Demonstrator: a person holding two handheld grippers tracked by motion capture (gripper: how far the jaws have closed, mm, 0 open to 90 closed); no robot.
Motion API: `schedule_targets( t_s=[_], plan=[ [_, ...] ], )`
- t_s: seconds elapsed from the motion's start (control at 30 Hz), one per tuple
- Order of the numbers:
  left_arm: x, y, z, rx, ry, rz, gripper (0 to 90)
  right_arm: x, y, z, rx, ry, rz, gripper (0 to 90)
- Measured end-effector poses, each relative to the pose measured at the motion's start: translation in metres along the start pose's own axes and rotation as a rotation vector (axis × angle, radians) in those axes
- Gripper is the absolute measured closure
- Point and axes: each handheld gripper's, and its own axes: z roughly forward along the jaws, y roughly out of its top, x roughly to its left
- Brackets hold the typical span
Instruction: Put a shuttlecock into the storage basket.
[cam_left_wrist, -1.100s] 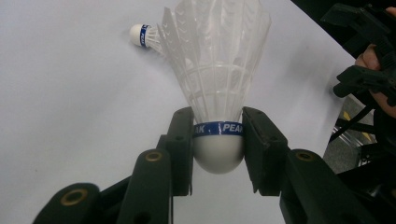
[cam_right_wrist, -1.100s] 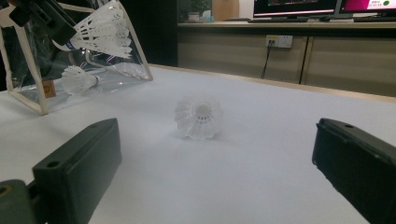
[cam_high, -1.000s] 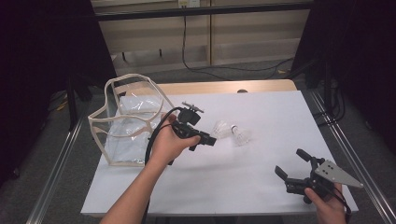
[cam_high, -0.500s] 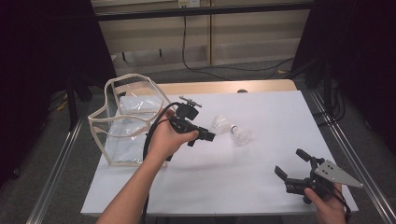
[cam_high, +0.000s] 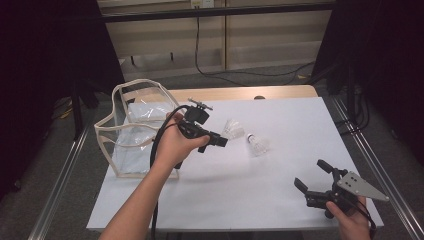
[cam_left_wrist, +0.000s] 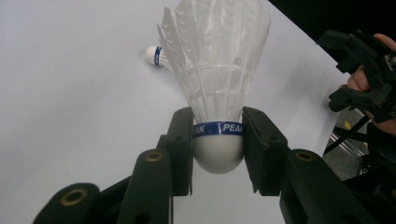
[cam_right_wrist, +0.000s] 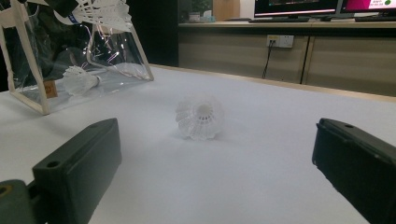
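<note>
My left gripper (cam_high: 222, 137) hangs above the white table (cam_high: 225, 200), just right of the clear bag (cam_high: 135, 131). In the left gripper view it (cam_left_wrist: 218, 123) is shut on the round cork of a white feather shuttlecock (cam_left_wrist: 218, 88), feathers pointing away; the same shuttlecock (cam_high: 232, 129) shows in the high view. A second shuttlecock (cam_high: 257, 144) lies on the table beyond it, also in the right gripper view (cam_right_wrist: 200, 117). My right gripper (cam_high: 309, 173) rests low at the front right, open, with nothing between its jaws (cam_right_wrist: 215, 135).
The clear bag with cream trim (cam_right_wrist: 28, 84) stands open at the table's left and holds another shuttlecock (cam_right_wrist: 79, 80). A black cable trails from the left gripper down the forearm. Metal rails (cam_high: 370, 165) run along both sides of the table.
The left gripper has lifted a little and shifted slightly toward the bag, carrying the shuttlecock. The right gripper has stayed where it was.
</note>
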Motion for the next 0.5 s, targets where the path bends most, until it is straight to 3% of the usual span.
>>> schedule_targets(
  t_s=[0.23, 0.5],
  plan=[
    [0.0034, 0.0035, -0.0048, 0.012, 0.007, 0.004, 65.5, 0.0001, 0.0001, -0.0001, 0.002, 0.001, -0.009, 1.0],
    [0.0052, 0.0063, -0.0091, 0.001, 0.005, -0.03, 65.5, 0.0003, 0.0004, -0.0005, -0.002, 0.003, -0.011, 1.0]
  ],
)
